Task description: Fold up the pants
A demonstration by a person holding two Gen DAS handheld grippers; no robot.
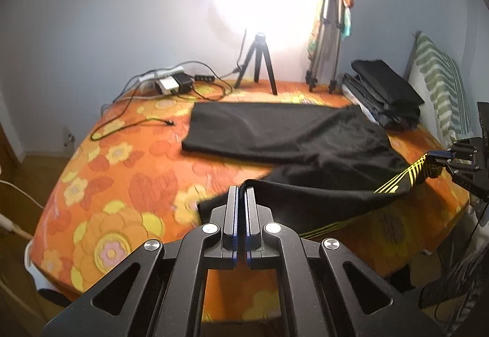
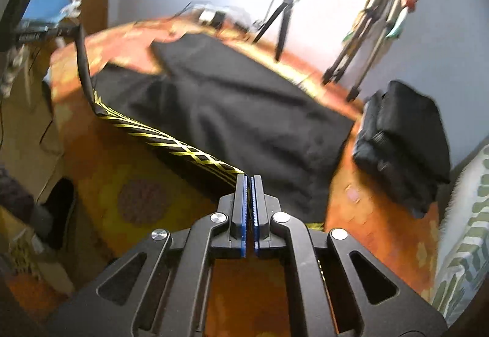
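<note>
Black pants (image 1: 293,138) with yellow side stripes lie across an orange flowered bed (image 1: 122,172). My left gripper (image 1: 242,188) is shut on a black edge of the pants near the bed's front. My right gripper (image 2: 248,178) is shut on the yellow-striped band of the pants (image 2: 195,153) and holds it lifted and taut. The right gripper also shows at the right edge of the left wrist view (image 1: 440,161). The far leg of the pants (image 2: 232,98) lies flat on the bed.
A stack of folded dark clothes (image 1: 382,92) sits at the back right, with a striped pillow (image 1: 443,92) beside it. Two tripods (image 1: 258,64) (image 1: 328,31), a power strip with chargers (image 1: 171,81) and loose cables (image 1: 122,123) stand along the far edge. A bright lamp glares on the wall.
</note>
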